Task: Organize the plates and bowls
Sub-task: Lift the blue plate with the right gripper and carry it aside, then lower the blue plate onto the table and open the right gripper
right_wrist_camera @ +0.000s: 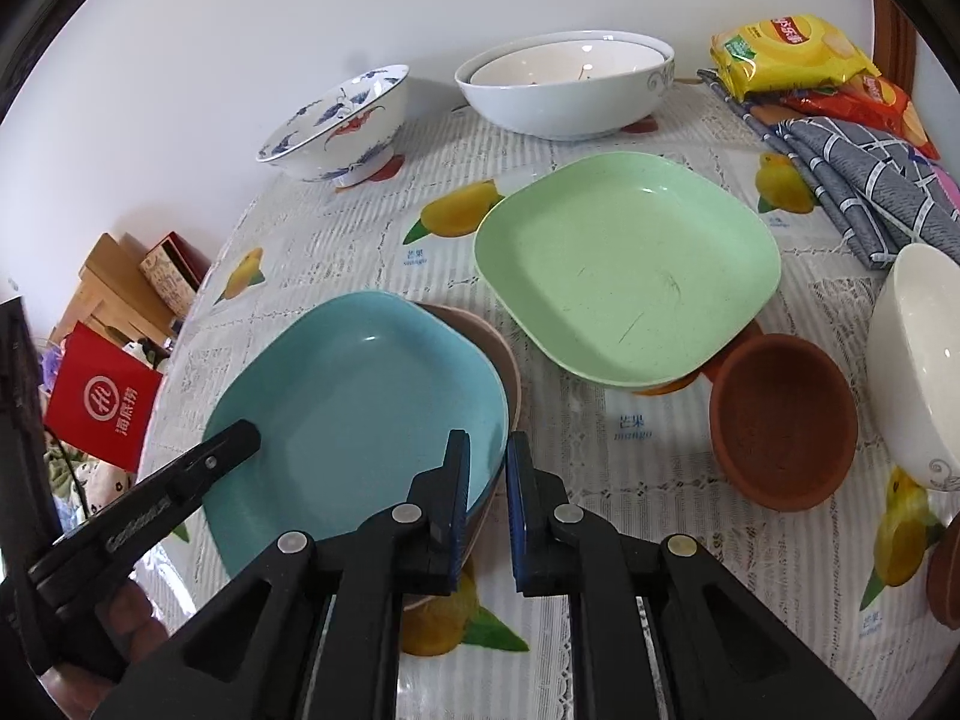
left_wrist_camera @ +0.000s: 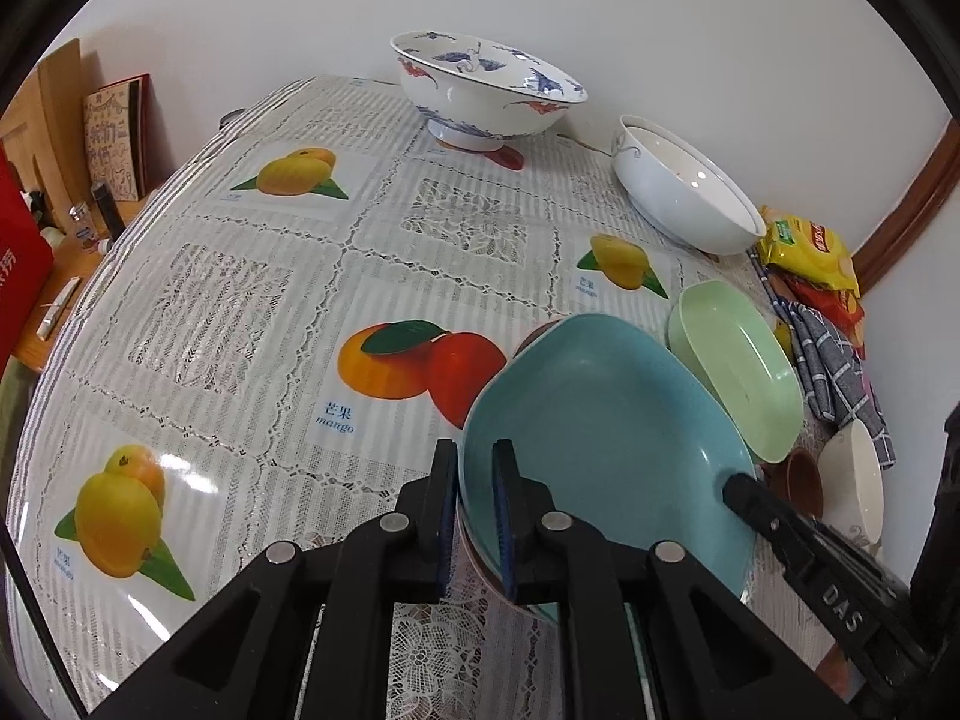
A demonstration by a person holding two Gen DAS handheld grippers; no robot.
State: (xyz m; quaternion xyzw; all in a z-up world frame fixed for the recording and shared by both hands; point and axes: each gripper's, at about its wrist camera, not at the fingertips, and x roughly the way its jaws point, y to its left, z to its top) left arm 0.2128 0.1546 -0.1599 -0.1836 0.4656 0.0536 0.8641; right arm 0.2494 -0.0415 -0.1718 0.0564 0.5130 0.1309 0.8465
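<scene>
A blue square plate [left_wrist_camera: 606, 438] lies on a pink plate [right_wrist_camera: 501, 354] near the table's front. My left gripper [left_wrist_camera: 477, 510] straddles the blue plate's left rim, narrowly parted; it shows as a black finger [right_wrist_camera: 222, 450] in the right wrist view. My right gripper [right_wrist_camera: 486, 498] straddles the right rims of the blue plate [right_wrist_camera: 360, 408] and the pink one, narrowly parted; its finger [left_wrist_camera: 756, 498] shows in the left wrist view. A green square plate [right_wrist_camera: 624, 270] lies behind. A brown bowl [right_wrist_camera: 780, 420] and a cream bowl [right_wrist_camera: 918, 360] stand to the right.
A blue-patterned bowl [left_wrist_camera: 486, 90] and stacked white bowls [left_wrist_camera: 684, 198] stand at the back by the wall. Chip bags [right_wrist_camera: 786, 48] and a grey checked cloth [right_wrist_camera: 864, 180] lie at the back right. The table's left edge drops to a red bag [right_wrist_camera: 102, 402] and wooden furniture.
</scene>
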